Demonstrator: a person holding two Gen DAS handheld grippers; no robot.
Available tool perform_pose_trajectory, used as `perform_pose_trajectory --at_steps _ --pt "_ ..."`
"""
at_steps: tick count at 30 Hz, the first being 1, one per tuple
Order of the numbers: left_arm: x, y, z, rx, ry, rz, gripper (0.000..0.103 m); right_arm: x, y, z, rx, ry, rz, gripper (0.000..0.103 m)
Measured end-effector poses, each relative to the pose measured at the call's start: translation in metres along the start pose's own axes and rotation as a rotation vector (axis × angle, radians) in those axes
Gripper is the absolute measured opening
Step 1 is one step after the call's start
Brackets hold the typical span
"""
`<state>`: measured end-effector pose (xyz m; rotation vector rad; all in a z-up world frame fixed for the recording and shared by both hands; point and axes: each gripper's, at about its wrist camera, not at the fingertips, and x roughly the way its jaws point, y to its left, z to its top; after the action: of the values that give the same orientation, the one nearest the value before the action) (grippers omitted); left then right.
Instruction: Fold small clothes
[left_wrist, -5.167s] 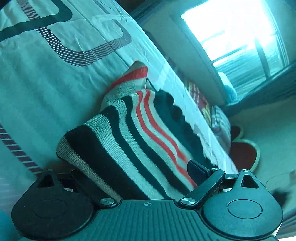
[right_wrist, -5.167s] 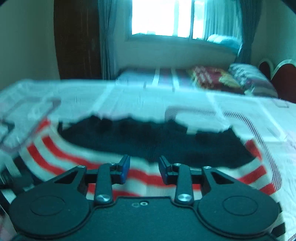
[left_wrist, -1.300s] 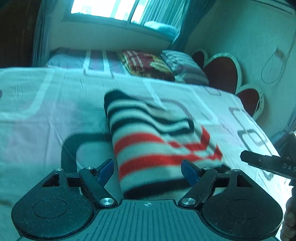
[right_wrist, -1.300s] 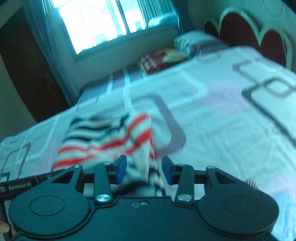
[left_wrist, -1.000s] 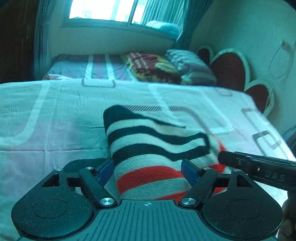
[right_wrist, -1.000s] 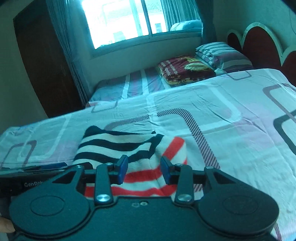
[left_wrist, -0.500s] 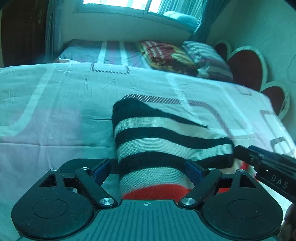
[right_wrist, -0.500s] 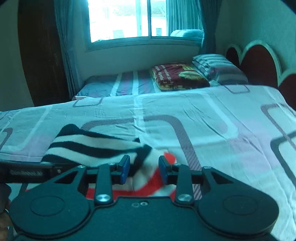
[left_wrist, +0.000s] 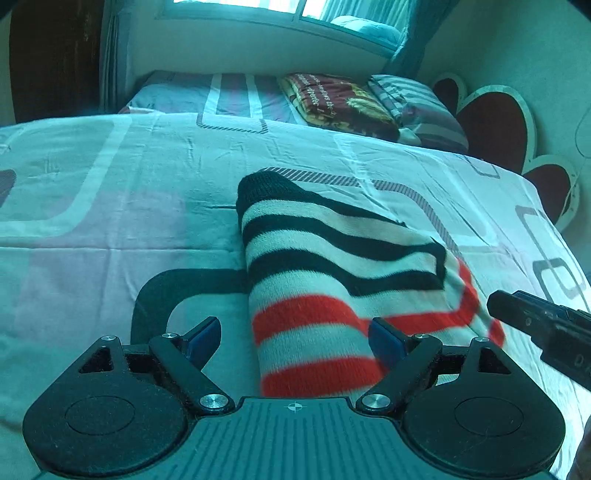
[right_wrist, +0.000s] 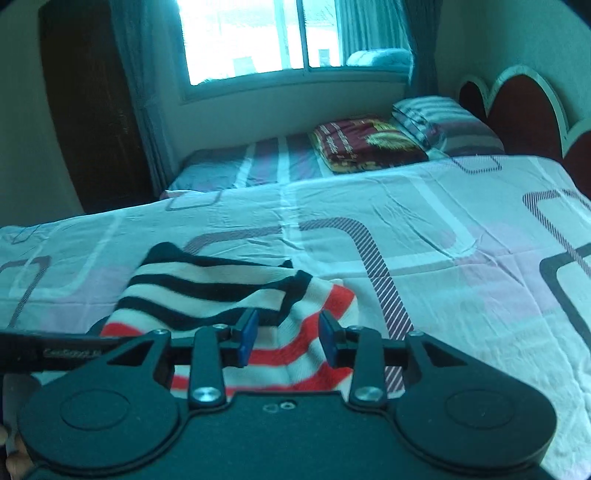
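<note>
The striped sweater (left_wrist: 332, 280) is a coarse, ribbed knit, matt and fuzzy. The bedsheet (left_wrist: 110, 206) is smooth, thin printed cloth, lightly creased. The left gripper (left_wrist: 295, 341) is matt black plastic with shiny metal screws and glossy blue pads (left_wrist: 384, 338).

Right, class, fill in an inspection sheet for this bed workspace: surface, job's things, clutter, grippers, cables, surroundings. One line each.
Surface: bedsheet, pale with rounded-rectangle print, lightly creased.
Job's things: striped knit garment, black, white and red, lying folded on the sheet.
Clutter: folded maroon blanket and striped pillow at the far end of the bed.
Grippers: left gripper open, jaws astride the garment's near end, gripping nothing; right gripper open over the garment's red-striped part.
Cables: a thin wire on the wall, right edge of the left wrist view.
Surroundings: window with curtains, heart-shaped headboard, dark wardrobe.
</note>
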<state>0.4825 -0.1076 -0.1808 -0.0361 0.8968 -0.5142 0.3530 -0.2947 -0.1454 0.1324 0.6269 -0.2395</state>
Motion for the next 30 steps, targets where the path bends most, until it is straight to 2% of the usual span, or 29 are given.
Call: perform_pose_trajectory --at_steps 6,7,9,10,13,16,17,19,20,23,25,27,29,30 --pt "-0.032 -0.010 -0.034 0.057 -0.013 -0.005 0.086 -0.043 0.011 -0.038 -0.054 -0.029 -0.027 0.035" --pt "-0.033 -0.010 -0.040 0.056 -0.008 -0.006 0.086 -0.042 0.012 -0.047 -0.068 -0.009 -0.045 0.036" --pt "-0.030 -0.009 -0.052 0.057 0.006 -0.011 0.087 -0.023 0.007 -0.064 -0.076 0.096 -0.091 0.038" --pt "-0.029 -0.009 -0.056 0.057 0.011 -0.017 0.087 -0.020 0.003 -0.069 -0.051 0.097 -0.089 0.040" --pt "-0.042 -0.006 -0.063 0.038 0.005 -0.019 0.087 -0.032 0.002 -0.062 0.039 0.104 -0.087 0.042" --pt "-0.058 -0.003 -0.072 0.044 0.005 -0.039 0.087 -0.054 0.009 -0.061 0.044 0.038 -0.098 0.041" --pt "-0.060 -0.002 -0.076 0.051 0.007 -0.039 0.087 -0.055 0.010 -0.064 0.042 0.048 -0.105 0.042" --pt "-0.055 0.000 -0.085 0.060 0.038 -0.037 0.087 -0.035 0.006 -0.078 0.041 0.166 -0.134 0.041" --pt "-0.050 0.000 -0.089 0.060 0.062 -0.042 0.087 -0.031 0.004 -0.084 0.053 0.171 -0.136 0.041" --pt "-0.055 0.004 -0.092 0.030 0.060 -0.044 0.087 -0.047 0.005 -0.076 0.091 0.134 -0.136 0.041" --pt "-0.062 0.001 -0.093 0.044 0.049 -0.047 0.087 -0.062 0.006 -0.072 0.117 0.082 -0.119 0.040" --pt "-0.061 -0.003 -0.097 0.077 0.042 -0.040 0.087 -0.065 0.005 -0.074 0.118 0.065 -0.123 0.041" --pt "-0.050 -0.003 -0.102 0.069 0.070 -0.042 0.087 -0.043 -0.002 -0.083 0.129 0.167 -0.166 0.040" --pt "-0.048 -0.001 -0.104 0.045 0.070 -0.050 0.087 -0.038 -0.008 -0.087 0.157 0.177 -0.158 0.041"
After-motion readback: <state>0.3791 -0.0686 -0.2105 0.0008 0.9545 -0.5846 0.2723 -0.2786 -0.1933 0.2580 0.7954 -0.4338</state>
